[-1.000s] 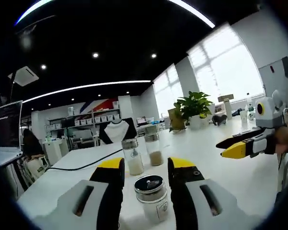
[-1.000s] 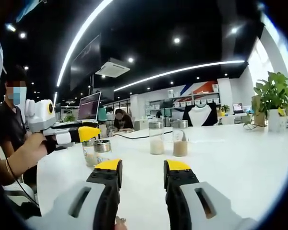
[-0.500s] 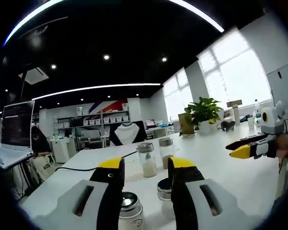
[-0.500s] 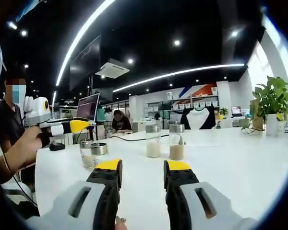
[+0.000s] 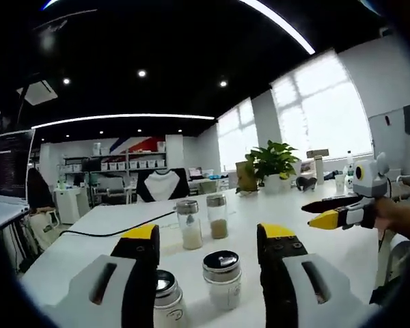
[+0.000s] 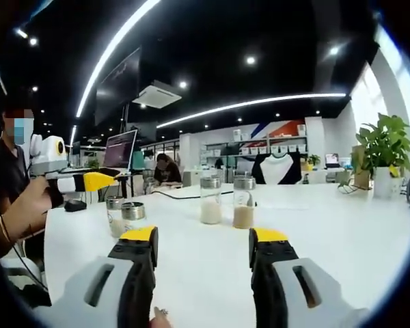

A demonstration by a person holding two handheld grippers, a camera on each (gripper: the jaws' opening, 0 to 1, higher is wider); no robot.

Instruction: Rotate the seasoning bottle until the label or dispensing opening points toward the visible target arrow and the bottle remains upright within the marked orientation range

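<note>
Jaws wide on left gripper [image 5: 208, 236] & right gripper [image 6: 203, 240]; seasoning bottle [image 5: 222, 279] upright btwn left's jaws, untouched.

On the white table [image 5: 328, 256], two short jars with metal lids stand close together right ahead of the left gripper [image 5: 208, 236]: one jar [image 5: 222, 277] sits in the gap between its spread jaws, the other jar [image 5: 165, 301] just beside the left jaw. Beyond them two taller glass jars [image 5: 199, 220] stand side by side, with a black cable [image 5: 116, 229] trailing off to their left. The tabletop to the right of the jars is bare up to the right gripper [image 5: 316, 220]. Ahead of the right gripper [image 6: 203, 236], open table runs to the tall jars [image 6: 224, 201]; the short jars [image 6: 123, 215] stand off to its left
</note>
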